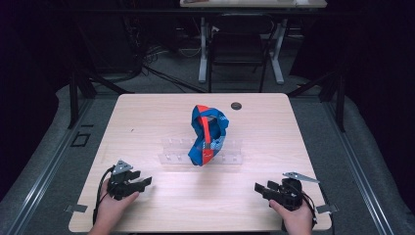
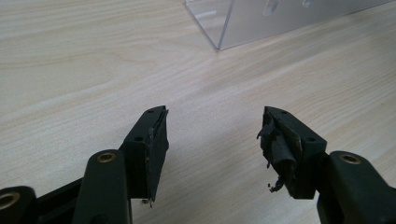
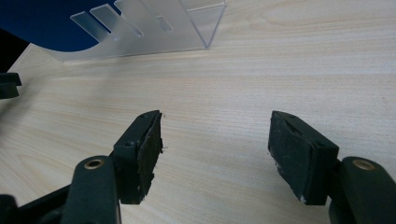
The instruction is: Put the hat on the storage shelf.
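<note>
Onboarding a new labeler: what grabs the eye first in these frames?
First the blue and red cloth item, draped in a twisted loop over a clear acrylic rack at the middle of the wooden table. Then the two black grippers near the table's front edge: left gripper and right gripper, both with jaws spread open over bare wood, apart from the rack.

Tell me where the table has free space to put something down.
Bare wood lies between the left gripper and right gripper, in front of the clear rack. Both side strips of the table are free too. The middle is crowded by the rack and the blue-red cloth.
</note>
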`<action>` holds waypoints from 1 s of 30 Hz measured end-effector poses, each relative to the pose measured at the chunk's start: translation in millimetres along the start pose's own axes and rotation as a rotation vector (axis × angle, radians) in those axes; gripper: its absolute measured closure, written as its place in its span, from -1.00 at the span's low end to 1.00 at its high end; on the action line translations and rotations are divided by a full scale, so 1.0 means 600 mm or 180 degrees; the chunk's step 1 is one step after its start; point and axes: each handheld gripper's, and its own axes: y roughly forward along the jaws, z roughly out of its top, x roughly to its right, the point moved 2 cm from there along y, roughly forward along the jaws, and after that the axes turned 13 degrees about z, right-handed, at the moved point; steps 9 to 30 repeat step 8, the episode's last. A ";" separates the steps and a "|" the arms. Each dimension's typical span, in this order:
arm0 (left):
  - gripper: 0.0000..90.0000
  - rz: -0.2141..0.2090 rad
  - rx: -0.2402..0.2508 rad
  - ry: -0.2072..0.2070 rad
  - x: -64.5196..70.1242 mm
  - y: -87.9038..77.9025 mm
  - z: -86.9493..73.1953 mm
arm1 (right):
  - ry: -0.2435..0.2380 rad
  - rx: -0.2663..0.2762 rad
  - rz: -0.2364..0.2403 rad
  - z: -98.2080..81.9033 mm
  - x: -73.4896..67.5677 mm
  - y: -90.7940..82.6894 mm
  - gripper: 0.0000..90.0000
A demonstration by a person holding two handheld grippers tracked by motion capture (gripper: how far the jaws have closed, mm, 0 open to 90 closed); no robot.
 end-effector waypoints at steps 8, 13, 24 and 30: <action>-0.08 0.0006 0.0002 -0.0016 0.000 0.001 0.001 | -0.0034 -0.0015 -0.0027 -0.002 0.000 0.002 -0.24; -0.08 0.0006 0.0002 -0.0016 0.000 0.001 0.001 | -0.0034 -0.0015 -0.0027 -0.002 0.000 0.002 -0.24; -0.08 0.0006 0.0002 -0.0016 0.000 0.001 0.001 | -0.0034 -0.0015 -0.0027 -0.002 0.000 0.002 -0.24; -0.08 0.0006 0.0002 -0.0016 0.000 0.001 0.001 | -0.0034 -0.0015 -0.0027 -0.002 0.000 0.002 -0.24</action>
